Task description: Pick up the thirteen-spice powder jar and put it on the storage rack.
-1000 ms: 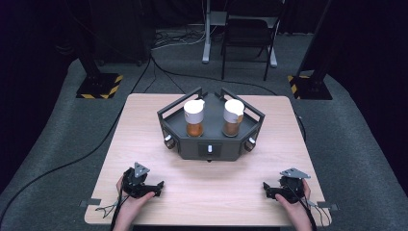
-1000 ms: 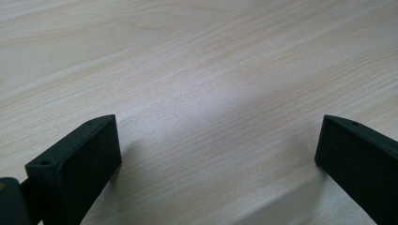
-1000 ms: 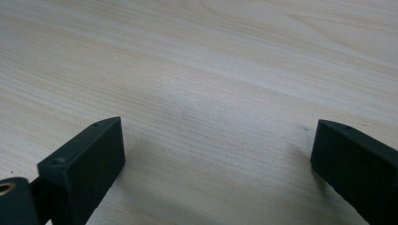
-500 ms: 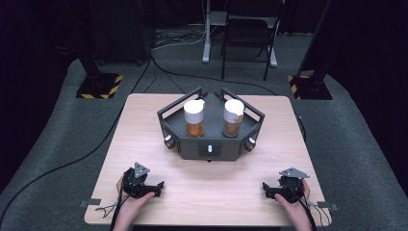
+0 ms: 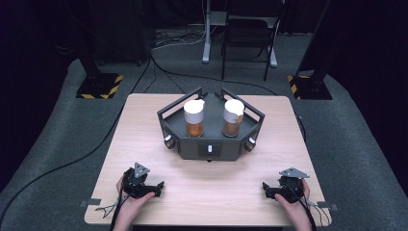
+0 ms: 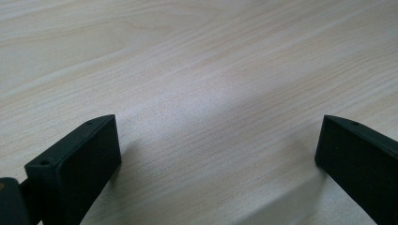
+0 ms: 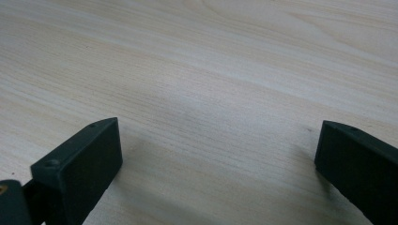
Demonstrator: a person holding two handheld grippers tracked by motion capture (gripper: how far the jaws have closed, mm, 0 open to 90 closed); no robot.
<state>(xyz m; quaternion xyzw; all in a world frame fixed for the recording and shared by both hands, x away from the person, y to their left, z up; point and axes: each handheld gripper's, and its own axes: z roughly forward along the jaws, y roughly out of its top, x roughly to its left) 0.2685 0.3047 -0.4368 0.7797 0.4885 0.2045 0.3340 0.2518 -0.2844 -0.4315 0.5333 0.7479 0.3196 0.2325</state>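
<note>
Two jars point(image 5: 194, 118) side by side in rack point(image 5: 210, 150) mid-table point(image 5: 144, 139); tongs at near corners.

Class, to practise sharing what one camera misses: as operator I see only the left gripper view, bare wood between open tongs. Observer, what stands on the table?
Observer: A black stand holds two white-lidded amber jars, a left jar and a right jar.
Operator: Where are my tongs?
Observer: The left tongs lie by the table's near left corner, apart from the stand.
Operator: And the others?
Observer: The right tongs, by the near right corner, have just been opening, nothing between them.
</note>
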